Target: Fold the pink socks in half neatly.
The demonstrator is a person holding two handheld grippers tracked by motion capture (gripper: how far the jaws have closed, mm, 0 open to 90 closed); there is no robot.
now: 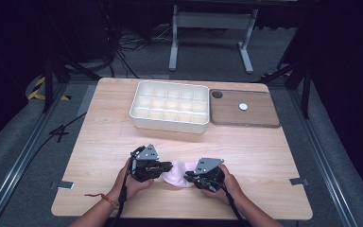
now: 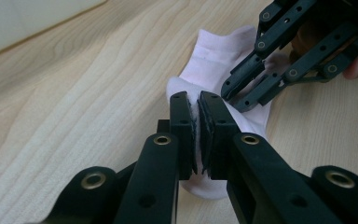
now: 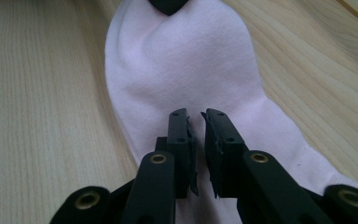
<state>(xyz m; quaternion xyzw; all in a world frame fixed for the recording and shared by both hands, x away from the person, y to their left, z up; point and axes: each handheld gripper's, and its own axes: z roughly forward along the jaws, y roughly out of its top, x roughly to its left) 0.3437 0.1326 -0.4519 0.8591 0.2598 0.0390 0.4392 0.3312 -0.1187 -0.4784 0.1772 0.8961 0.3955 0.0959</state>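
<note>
**Both tongs closed on the sock at the near table edge**

The left gripper (image 1: 166,166) lies low over the table, held from behind by the person's left hand (image 1: 131,182), jaws pointing toward the right gripper (image 1: 187,177). The right hand (image 1: 227,183) holds that gripper the same way, so the two sets of black jaws face each other at close range. In the left gripper view the left jaws are nearly together, with a fold of white fabric pinched between the pads. In the right gripper view the right jaws stand a narrow slit apart, clamped on the fabric at the sock's near end.

The pale pink, soft knitted sock (image 1: 177,173) lies between the two tongs, flat on the light wooden table (image 1: 104,142). Its surface is smooth, fine-ribbed and slightly bunched at each grip.

Beyond the tongs, well apart, stands a white rectangular plastic tray (image 1: 169,122) with grid compartments; just beside it lies a dark brown board (image 1: 260,113) carrying a small white disc (image 1: 243,106).
</note>
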